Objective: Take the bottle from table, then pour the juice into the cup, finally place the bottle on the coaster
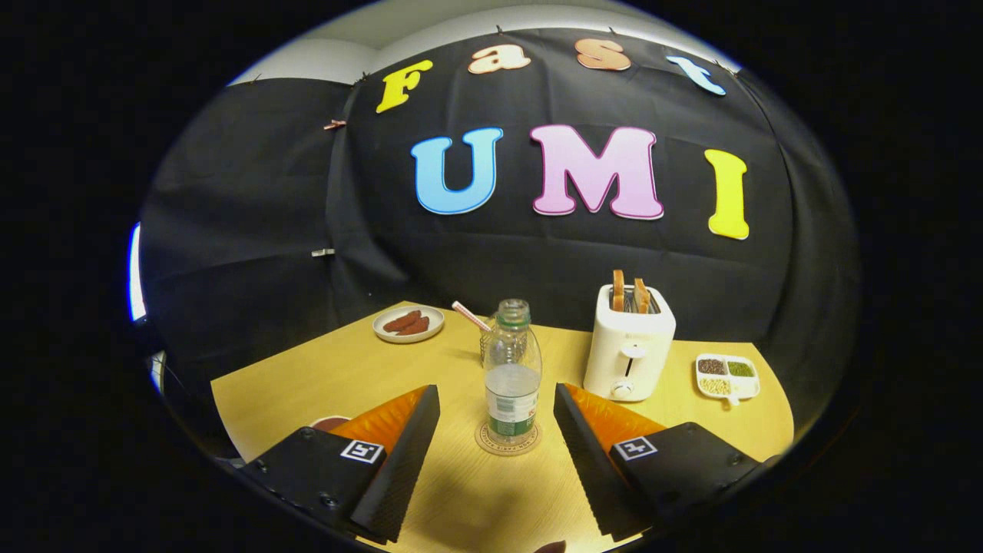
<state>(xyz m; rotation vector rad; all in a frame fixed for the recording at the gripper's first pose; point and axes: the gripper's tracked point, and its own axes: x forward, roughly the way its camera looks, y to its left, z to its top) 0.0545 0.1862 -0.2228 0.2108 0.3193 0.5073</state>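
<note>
A clear plastic bottle (512, 369), uncapped and partly filled with liquid, stands upright on a round cork coaster (507, 442) on the wooden table (338, 376). Just behind the bottle is a glass cup (487, 343) with a pink straw, mostly hidden by the bottle. My gripper (497, 411) is open, its two fingers spread wide on either side of the bottle and coaster without touching them. The bottle stands just ahead of the fingertips, in the gap between them.
A white toaster (630, 349) with two slices of toast stands right of the bottle. A small divided dish of seeds (727, 375) lies further right. A plate with sausages (408, 323) sits at the back left. A dark round object (330, 422) peeks beside the left finger.
</note>
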